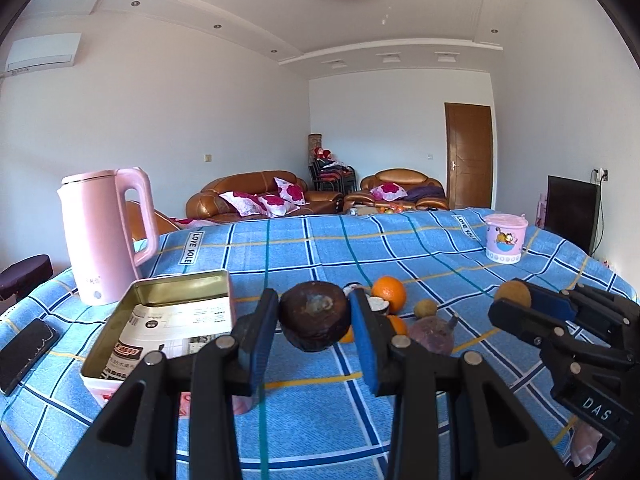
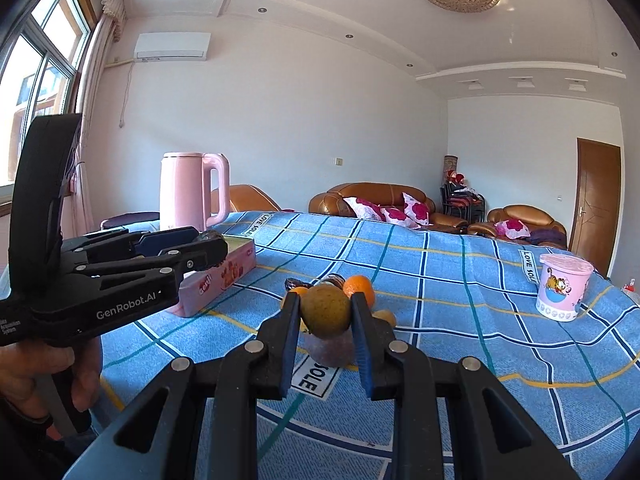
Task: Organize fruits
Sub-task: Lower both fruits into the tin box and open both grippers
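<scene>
The left gripper [image 1: 314,322] is clamped on a dark brown fruit [image 1: 314,320], round with a dull, rough skin and a pale patch on its face, pinched between the two blue pads and lifted clear of the cloth just beside the open tin [image 1: 160,320]. The right gripper [image 2: 326,312] is closed on a smooth olive-green fruit [image 2: 325,310], egg-shaped, held above a cluster of loose fruit. Under and behind it lie a pale purplish fruit [image 2: 330,350], an orange [image 2: 360,289] with pebbled skin and a small tan fruit [image 2: 386,317], all near one another on the blue checked tablecloth [image 2: 460,320]. The left wrist view looks into the tin, a rectangular metal box lined with printed paper, and also shows a dark phone [image 1: 24,354] at the cloth's left edge; the right wrist view shows only the tin's pink outer wall, along with a hand [image 2: 44,376] wrapped around the left gripper's black handle. Both views take in the tall pink kettle [image 1: 106,236] beyond the tin and a pink cartoon-printed tub [image 1: 505,240] well apart at the right.
</scene>
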Tool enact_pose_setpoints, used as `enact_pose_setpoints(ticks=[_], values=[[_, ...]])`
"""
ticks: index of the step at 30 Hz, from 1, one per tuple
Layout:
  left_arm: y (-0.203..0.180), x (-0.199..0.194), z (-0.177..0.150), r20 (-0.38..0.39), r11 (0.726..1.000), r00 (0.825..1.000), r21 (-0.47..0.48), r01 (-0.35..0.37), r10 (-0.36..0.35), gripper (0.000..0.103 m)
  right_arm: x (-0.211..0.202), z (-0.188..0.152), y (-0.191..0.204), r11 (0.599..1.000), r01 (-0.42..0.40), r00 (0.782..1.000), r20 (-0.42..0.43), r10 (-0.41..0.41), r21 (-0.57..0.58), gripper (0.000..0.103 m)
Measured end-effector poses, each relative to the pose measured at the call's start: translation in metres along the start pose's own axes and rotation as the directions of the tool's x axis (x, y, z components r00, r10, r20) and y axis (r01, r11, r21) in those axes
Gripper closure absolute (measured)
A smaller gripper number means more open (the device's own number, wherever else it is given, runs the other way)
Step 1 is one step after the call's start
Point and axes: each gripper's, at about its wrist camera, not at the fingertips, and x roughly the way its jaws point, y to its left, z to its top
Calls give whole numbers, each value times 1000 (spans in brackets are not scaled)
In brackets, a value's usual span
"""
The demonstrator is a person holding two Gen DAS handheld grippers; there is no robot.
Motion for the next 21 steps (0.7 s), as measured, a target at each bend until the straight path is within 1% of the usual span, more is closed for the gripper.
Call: enact_pose_setpoints(ticks=[3,7,10,15,18,21], values=[[15,-1,5,-8,1000,1000,-18,-25,25,64,8,9,5,1000,-25,1000,-15,25,4,76],[34,5,9,-38,998,997,-30,-62,61,64,20,23,15,997,-72,997,-37,72,-2,76],[50,10,12,-60,996,995,-47,-79,77,64,29,37,26,993,-114,992,-51,112,-19,76],[73,20,16,-94,992,989,-43,-114,110,64,48,63,40,982,-187,980,-70,185,-22,76],[88,29,18,-126,990,984,-46,-131,125,64,61,77,51,977,-207,976,-81,203,-43,76],[101,36,19,-141,988,980,-50,-149,141,64,77,88,59,973,-226,971,-98,220,-52,76]])
